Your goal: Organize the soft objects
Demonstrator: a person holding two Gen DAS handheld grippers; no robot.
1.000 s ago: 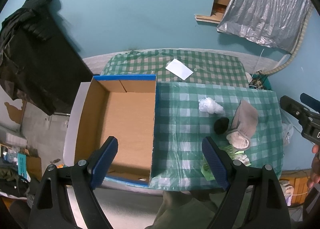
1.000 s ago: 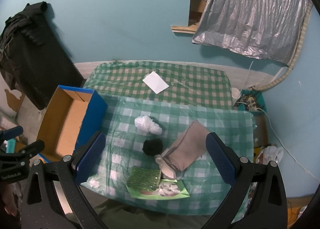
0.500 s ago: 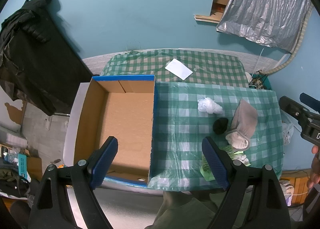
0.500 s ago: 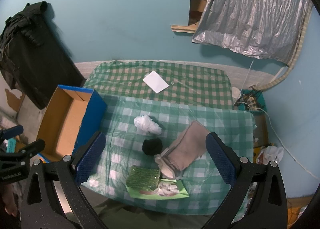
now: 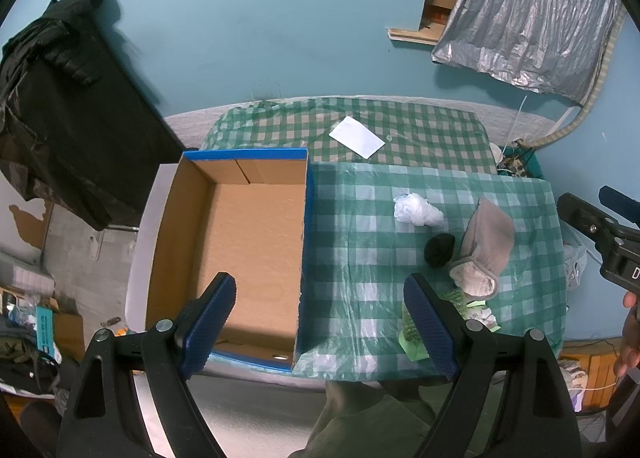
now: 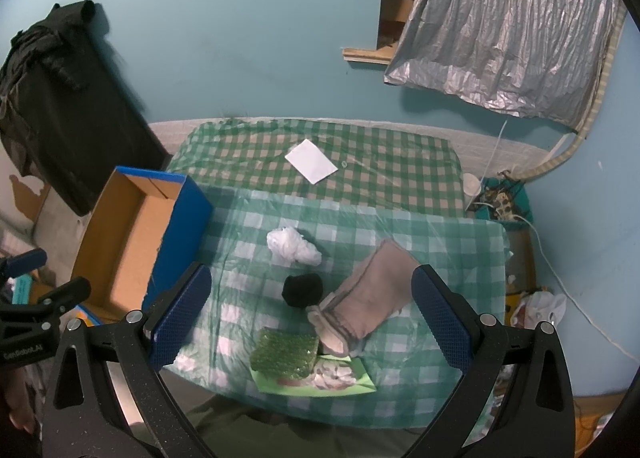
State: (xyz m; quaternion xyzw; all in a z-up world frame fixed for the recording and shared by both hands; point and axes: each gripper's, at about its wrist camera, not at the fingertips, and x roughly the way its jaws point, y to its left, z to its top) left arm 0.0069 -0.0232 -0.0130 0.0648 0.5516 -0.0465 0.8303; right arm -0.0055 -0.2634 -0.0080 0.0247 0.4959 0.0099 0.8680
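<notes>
Little has moved since earlier: we still hold the left gripper (image 5: 320,308) high over the box (image 5: 248,242), the right gripper (image 6: 310,308) above the sock (image 6: 372,298) near the surface's (image 6: 400,174) front edge, both jaws wide open, empty.

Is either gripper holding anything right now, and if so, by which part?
Nothing is held. The left gripper and right gripper are both open above the table, with nothing between their fingers.

Green packet (image 5: 412,332) partly behind fingers (image 5: 430,328), perhaps.
</notes>
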